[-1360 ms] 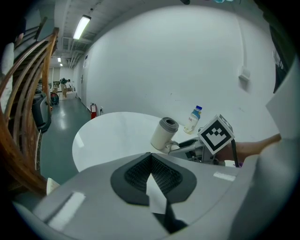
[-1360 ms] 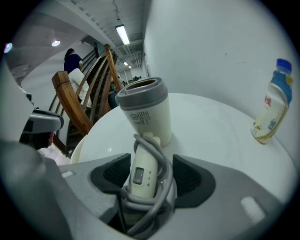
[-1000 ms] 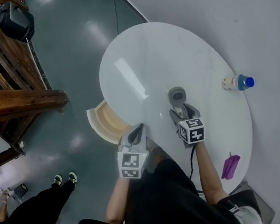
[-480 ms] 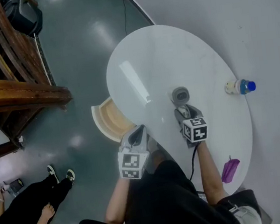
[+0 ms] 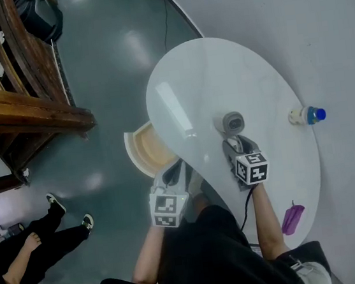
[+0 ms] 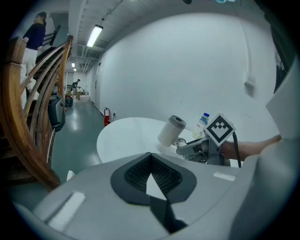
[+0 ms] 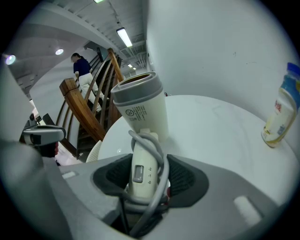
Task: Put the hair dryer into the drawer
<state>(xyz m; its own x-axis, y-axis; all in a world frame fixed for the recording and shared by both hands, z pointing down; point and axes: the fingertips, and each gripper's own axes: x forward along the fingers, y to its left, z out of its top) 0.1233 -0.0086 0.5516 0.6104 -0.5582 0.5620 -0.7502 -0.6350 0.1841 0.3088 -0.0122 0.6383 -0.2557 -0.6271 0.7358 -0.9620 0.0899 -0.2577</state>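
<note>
White round table (image 5: 221,81), grey floor (image 5: 117,68), right gripper (image 5: 235,142) just closing on hair dryer (image 5: 233,123), left gripper (image 5: 174,169) pinched

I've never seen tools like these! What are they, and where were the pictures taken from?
A person holds a two-jaw gripper in each hand; the patterned cubes belong to them. One picture comes from a camera on the person's head, looking down. The others come from cameras riding on each gripper. The right gripper has just been closing its jaws on the handle of the hair dryer, holding it. The left gripper is shut, empty. On the white table are a blue-capped bottle and a purple thing. A drawer stands open beneath its edge.
</note>
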